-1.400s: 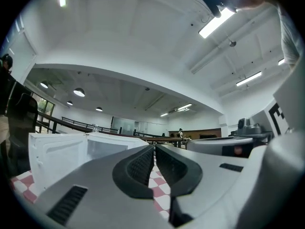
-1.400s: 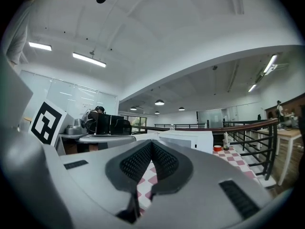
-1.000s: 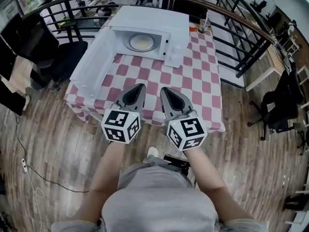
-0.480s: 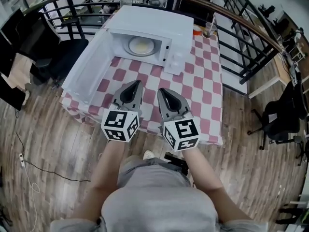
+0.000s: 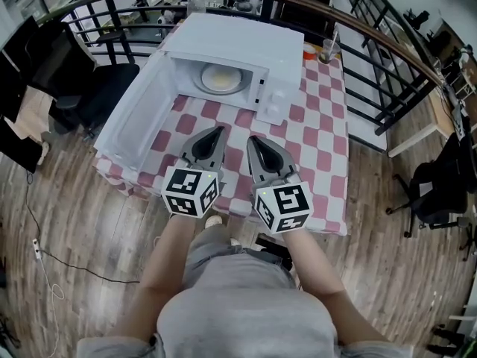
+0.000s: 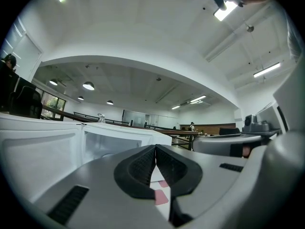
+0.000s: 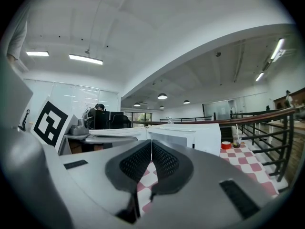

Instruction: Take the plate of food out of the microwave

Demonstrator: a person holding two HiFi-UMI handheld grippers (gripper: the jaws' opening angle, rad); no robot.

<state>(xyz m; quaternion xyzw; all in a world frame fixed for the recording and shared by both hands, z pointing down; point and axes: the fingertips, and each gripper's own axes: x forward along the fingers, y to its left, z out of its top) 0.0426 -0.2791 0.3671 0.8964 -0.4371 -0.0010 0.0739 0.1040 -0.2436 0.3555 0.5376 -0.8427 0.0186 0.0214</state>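
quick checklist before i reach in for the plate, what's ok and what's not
1. Microwave door open: ok, it is swung fully out to the left.
2. Plate of food in sight inside the cavity: ok.
3. Left hand-held gripper ready to grasp: not ok, its jaws are together and empty.
4. Right hand-held gripper ready to grasp: not ok, its jaws are together and empty.
5. Path to the opening: ok, only checked tablecloth lies between the grippers and the microwave; the cup stands off at the far right corner.
6. Room around the plate's rim for the jaws: cannot tell from here.
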